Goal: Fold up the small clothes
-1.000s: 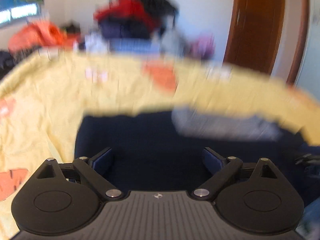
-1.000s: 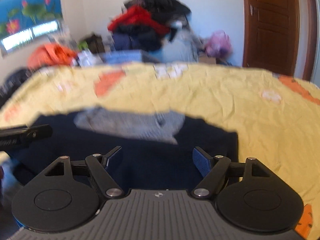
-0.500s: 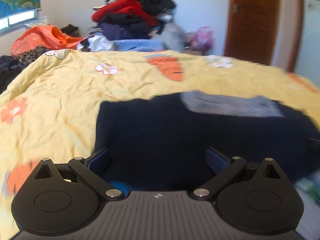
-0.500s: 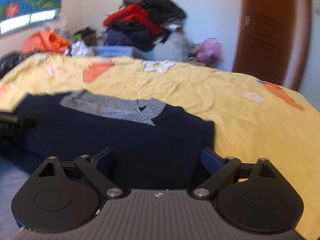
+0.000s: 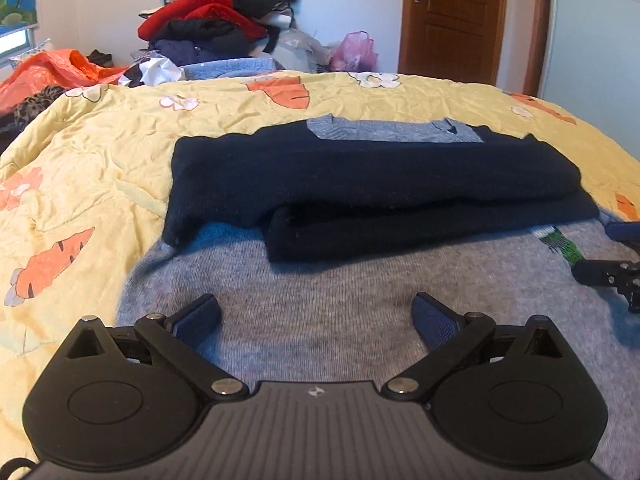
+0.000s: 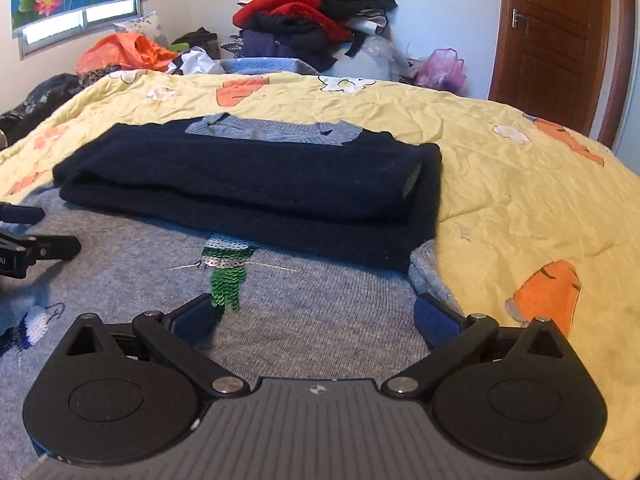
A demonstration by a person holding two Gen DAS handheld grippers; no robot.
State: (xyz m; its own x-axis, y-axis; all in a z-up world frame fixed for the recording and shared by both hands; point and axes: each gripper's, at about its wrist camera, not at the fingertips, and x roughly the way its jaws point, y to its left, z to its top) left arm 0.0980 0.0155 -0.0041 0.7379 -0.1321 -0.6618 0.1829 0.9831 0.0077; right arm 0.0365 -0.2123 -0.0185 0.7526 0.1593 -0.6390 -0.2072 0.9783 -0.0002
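Observation:
A grey knit sweater (image 5: 352,304) lies flat on the yellow carrot-print quilt (image 5: 100,152). Its dark navy sleeves (image 5: 360,176) are folded across the upper part, and the grey collar (image 5: 392,131) shows beyond them. A green sequin motif (image 6: 228,280) sits on the grey front. My left gripper (image 5: 316,314) hovers open over the sweater's lower left part, nothing between its fingers. My right gripper (image 6: 314,316) is over the lower right part near the side edge, its jaws opening with only flat knit below them. Each gripper shows at the other view's edge: right (image 5: 612,270), left (image 6: 36,248).
Beyond the bed's far edge rises a heap of red, black and navy clothes (image 5: 216,20). An orange bag (image 5: 56,68) lies at the far left, a pink bag (image 5: 354,52) near the brown door (image 5: 452,20). Bare quilt (image 6: 520,184) spreads right of the sweater.
Both grippers have drawn back toward the near edge, bringing the grey lower front into view. The navy part now lies folded and released. The right jaws have widened.

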